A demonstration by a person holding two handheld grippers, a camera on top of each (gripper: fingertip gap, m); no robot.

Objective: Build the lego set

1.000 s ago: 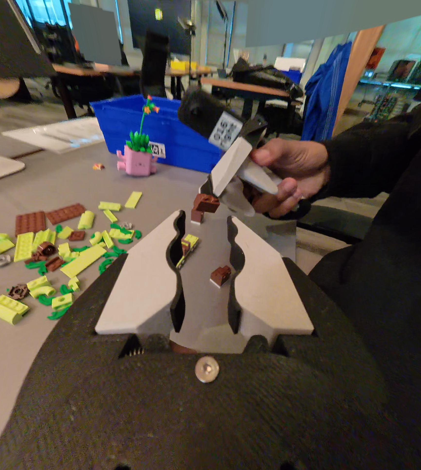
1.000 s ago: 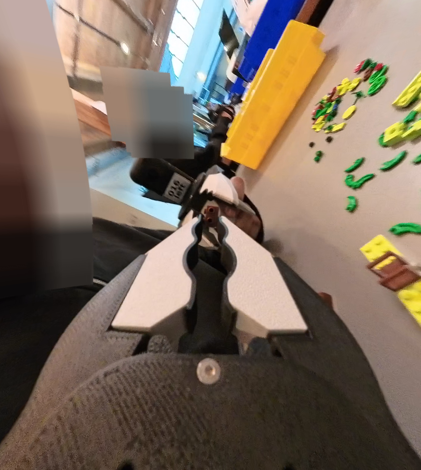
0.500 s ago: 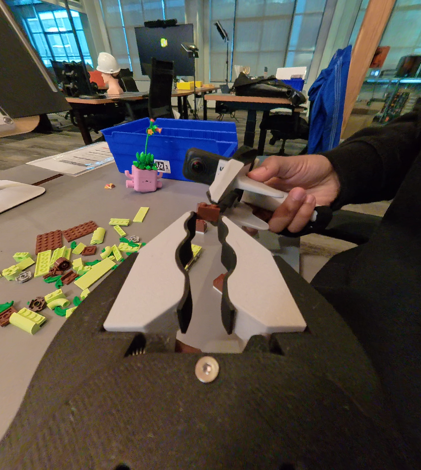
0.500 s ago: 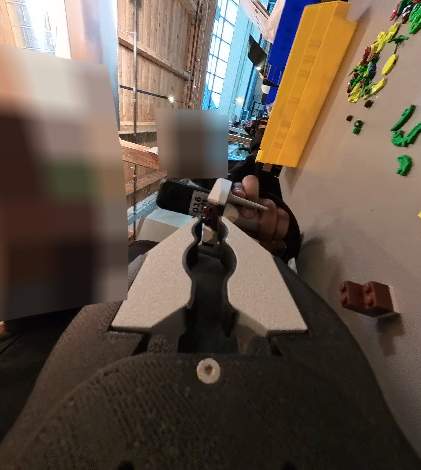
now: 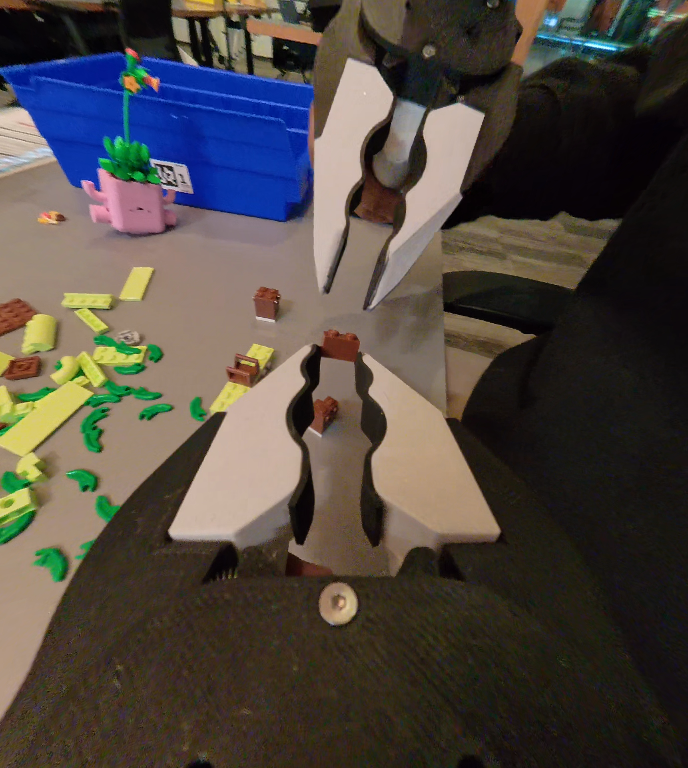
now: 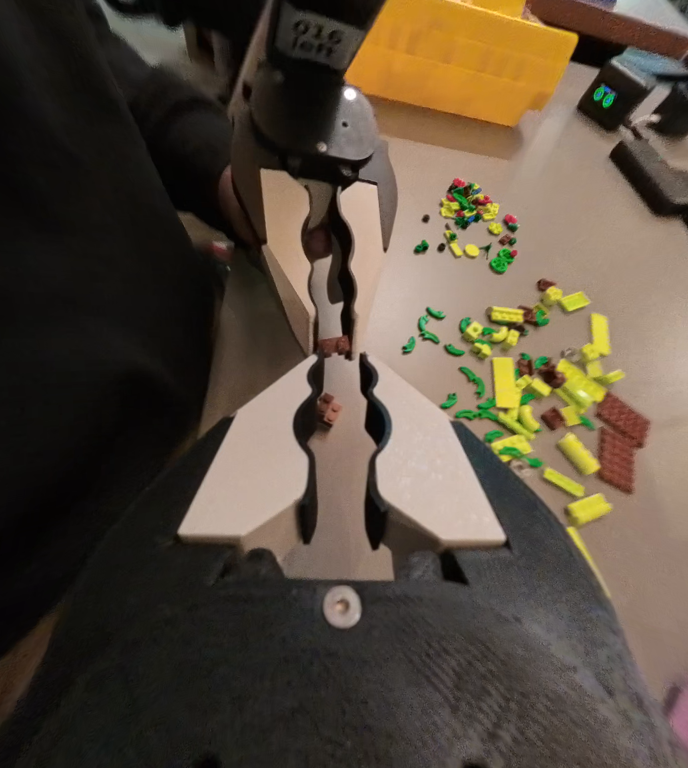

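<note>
My left gripper [image 5: 339, 351] is shut on a small brown brick [image 5: 340, 347], held by its sides at the fingertips above the grey table [image 5: 209, 257]. My right gripper [image 5: 346, 299] points down at it from above, open and empty, its tips a short way off the brick. In the right wrist view the right gripper [image 6: 339, 356] faces the left gripper [image 6: 334, 350], with the brown brick [image 6: 334, 344] just beyond my tips. A brown corner piece [image 5: 324, 413] lies on the table below, also in the right wrist view [image 6: 327, 411].
A small brown stack [image 5: 266, 304] stands nearby, beside a lime-and-brown part [image 5: 246, 370]. Loose lime, green and brown pieces [image 5: 43, 399] spread left. A pink pot model [image 5: 128, 199] and blue bin [image 5: 209, 137] stand behind. A yellow bin [image 6: 458, 58] and small coloured pile [image 6: 471, 212] lie farther off. The grippers are tip to tip, or close to it. My left gripper's tips are some 12 cm from the small brown stack [image 5: 266, 304].
The brown brick has passed from the right gripper to the left. The left gripper closed on it; the right let go, opened and drew back above it.
</note>
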